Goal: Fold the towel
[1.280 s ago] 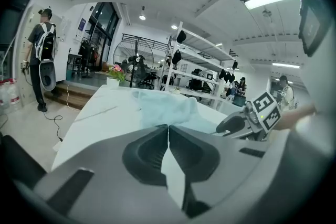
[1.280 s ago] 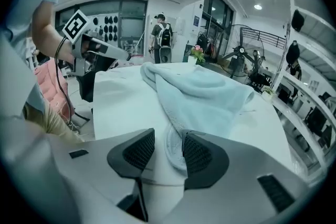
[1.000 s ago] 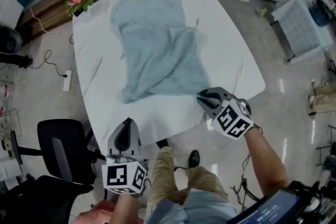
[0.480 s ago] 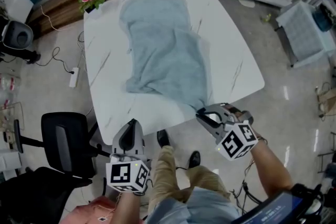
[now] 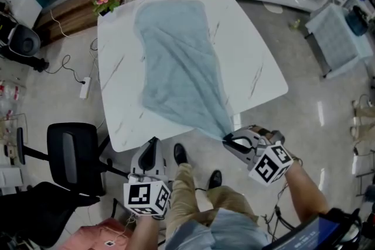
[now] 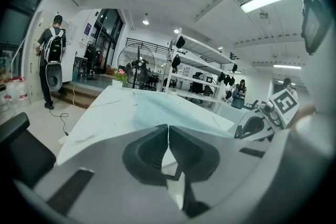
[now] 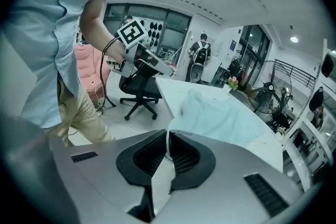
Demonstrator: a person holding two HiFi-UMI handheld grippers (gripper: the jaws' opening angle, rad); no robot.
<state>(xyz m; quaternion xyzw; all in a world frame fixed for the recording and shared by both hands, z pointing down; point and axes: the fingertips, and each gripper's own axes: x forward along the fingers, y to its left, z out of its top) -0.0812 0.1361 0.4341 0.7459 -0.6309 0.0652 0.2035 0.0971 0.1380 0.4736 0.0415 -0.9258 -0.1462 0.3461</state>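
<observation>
Towel (image 5: 176, 61) corner was dragged off the worktop (image 5: 249, 61) toward lower right | right claw (image 5: 228, 139) had just closed, pinching it | left claw (image 5: 153, 144) shut, empty, below loose left corner

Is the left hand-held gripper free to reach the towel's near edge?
Probably yes: the left hand-held gripper is shut and empty, and only table lies between it and the towel.

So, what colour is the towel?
The towel is a plain pale blue-grey, clearest in the head view.
</observation>
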